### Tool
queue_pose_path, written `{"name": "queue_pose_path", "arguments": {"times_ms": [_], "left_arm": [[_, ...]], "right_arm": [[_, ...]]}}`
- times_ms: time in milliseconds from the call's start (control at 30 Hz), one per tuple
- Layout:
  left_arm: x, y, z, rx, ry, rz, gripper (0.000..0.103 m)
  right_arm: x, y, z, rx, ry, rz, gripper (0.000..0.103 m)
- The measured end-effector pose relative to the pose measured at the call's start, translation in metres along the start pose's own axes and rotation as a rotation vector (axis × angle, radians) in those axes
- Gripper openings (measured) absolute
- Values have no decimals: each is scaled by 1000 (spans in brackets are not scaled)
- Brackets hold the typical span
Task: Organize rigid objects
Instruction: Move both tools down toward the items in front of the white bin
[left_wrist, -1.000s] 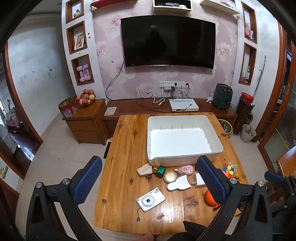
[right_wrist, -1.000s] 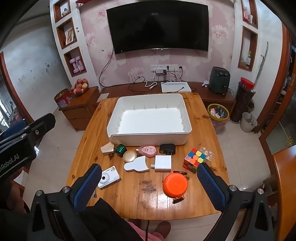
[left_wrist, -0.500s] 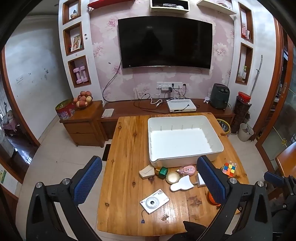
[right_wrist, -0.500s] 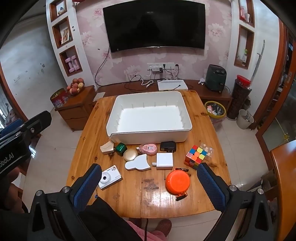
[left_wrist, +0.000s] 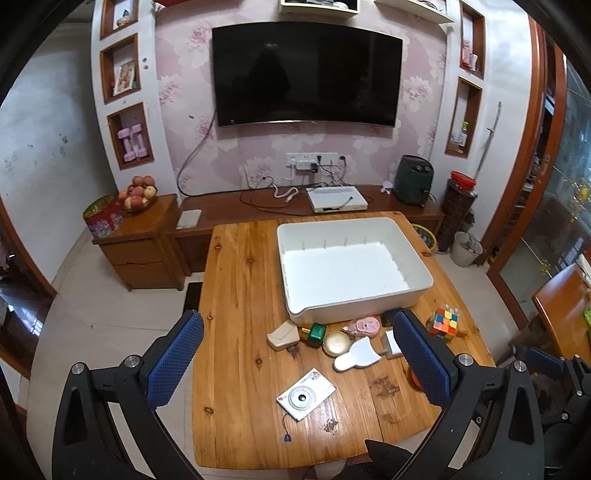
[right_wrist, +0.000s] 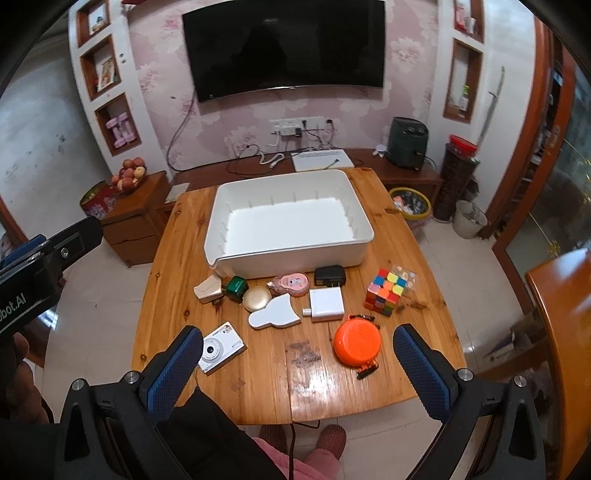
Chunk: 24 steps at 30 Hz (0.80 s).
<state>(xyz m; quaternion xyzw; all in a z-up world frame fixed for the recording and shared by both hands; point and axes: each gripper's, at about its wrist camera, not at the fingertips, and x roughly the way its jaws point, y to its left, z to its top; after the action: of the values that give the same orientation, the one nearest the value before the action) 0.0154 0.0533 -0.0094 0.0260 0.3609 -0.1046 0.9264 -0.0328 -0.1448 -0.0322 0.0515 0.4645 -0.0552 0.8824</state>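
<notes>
Left gripper (left_wrist: 295, 363) and right gripper (right_wrist: 297, 363) hung jaws apart, empty, above table (right_wrist: 258, 369). White bin (right_wrist: 288, 254) empty – camera (right_wrist: 219, 348), cube (right_wrist: 384, 297), orange tape measure (right_wrist: 357, 341) loose in front. Risk: tape measure slipping from pads – rounded shell.

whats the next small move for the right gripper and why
Probably lower the right gripper onto the orange disc: both grippers are open and empty, the white bin holds nothing, and the disc lies nearest, between its fingers.
</notes>
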Motion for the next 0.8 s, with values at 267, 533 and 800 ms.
{"name": "queue_pose_path", "arguments": {"times_ms": [267, 533, 800], "left_arm": [[5, 3, -3, 28, 30, -78, 102], [15, -3, -8, 62, 99, -122, 102], [40, -8, -12, 109, 233, -130, 102]], "right_arm": [[-1, 2, -22, 82, 41, -49, 103], [-4, -8, -41, 166, 79, -80, 103], [7, -28, -49, 274, 124, -61, 103]]}}
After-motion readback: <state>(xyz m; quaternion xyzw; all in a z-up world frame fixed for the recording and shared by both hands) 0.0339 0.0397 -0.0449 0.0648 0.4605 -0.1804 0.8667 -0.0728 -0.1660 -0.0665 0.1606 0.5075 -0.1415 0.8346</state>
